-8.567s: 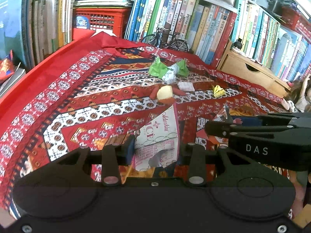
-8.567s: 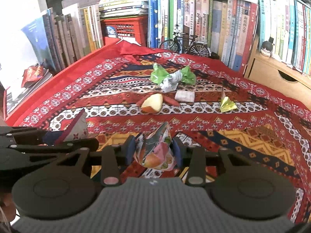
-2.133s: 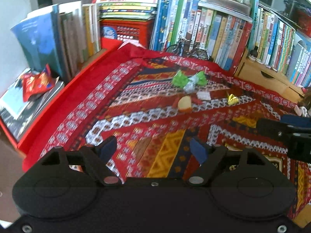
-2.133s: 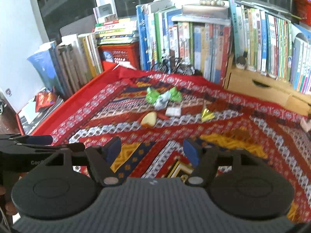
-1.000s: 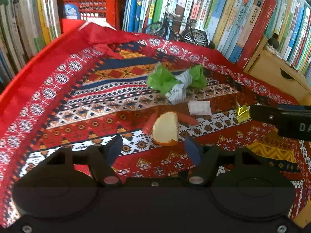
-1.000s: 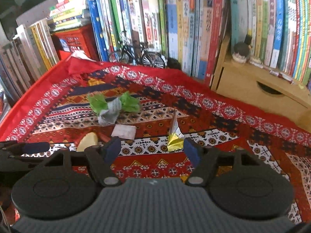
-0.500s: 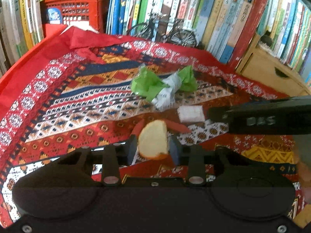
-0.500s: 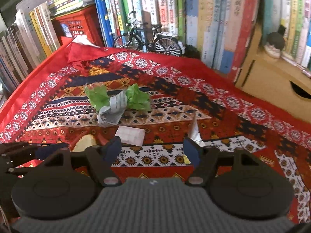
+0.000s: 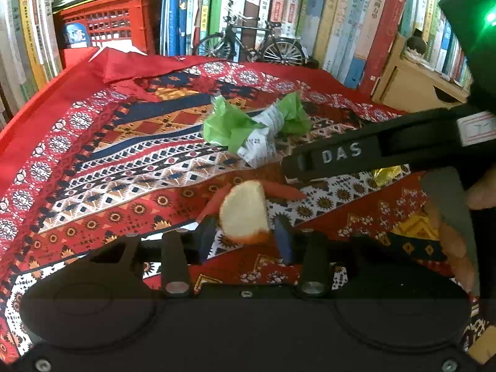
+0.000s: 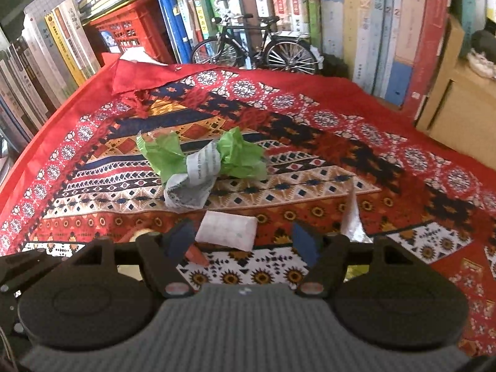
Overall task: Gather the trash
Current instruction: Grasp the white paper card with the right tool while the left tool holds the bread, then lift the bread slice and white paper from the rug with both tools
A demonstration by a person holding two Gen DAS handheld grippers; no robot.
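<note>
Your left gripper [image 9: 245, 235] has the pale bread-like wedge with an orange crust [image 9: 244, 214] between its blue fingertips [image 9: 206, 232]. Its jaws have just been closing and then easing wider again, and now a sliver of cloth shows on each side of the wedge, so you are bracketing it, not pinching it. The wedge sits at 12 o'clock from the gripper, its flat crust edge nearest you and its long axis running away toward the books. Thin red strips [image 9: 283, 189] lie under and beside it at 1 o'clock. The crumpled green-and-white paper wrapper [image 9: 254, 130] lies farther off at 12 o'clock on the red patterned cloth [image 9: 93, 161] over the table. The right gripper's black finger marked DAS [image 9: 341, 156] crosses from 3 o'clock just beyond the wedge; mind it when you lift.

Seen from the right wrist, your right gripper [image 10: 243, 241] is spread wide and holds nothing. The small white rectangular packet [image 10: 228, 229] lies at 12 o'clock, flat on the cloth, its long axis crosswise, reaching almost from one fingertip to the other and a little nearer the left one. This hand is plainly the nearer one for it. A red strip end [image 10: 195, 252] pokes out just under the left fingertip at 10 o'clock, and a white-and-gold foil scrap [image 10: 352, 217] stands up just outside the right fingertip at 2 o'clock. The green wrapper lies beyond at 11 o'clock, and the black model bicycle [image 10: 254, 46] stands far back against the books.
</note>
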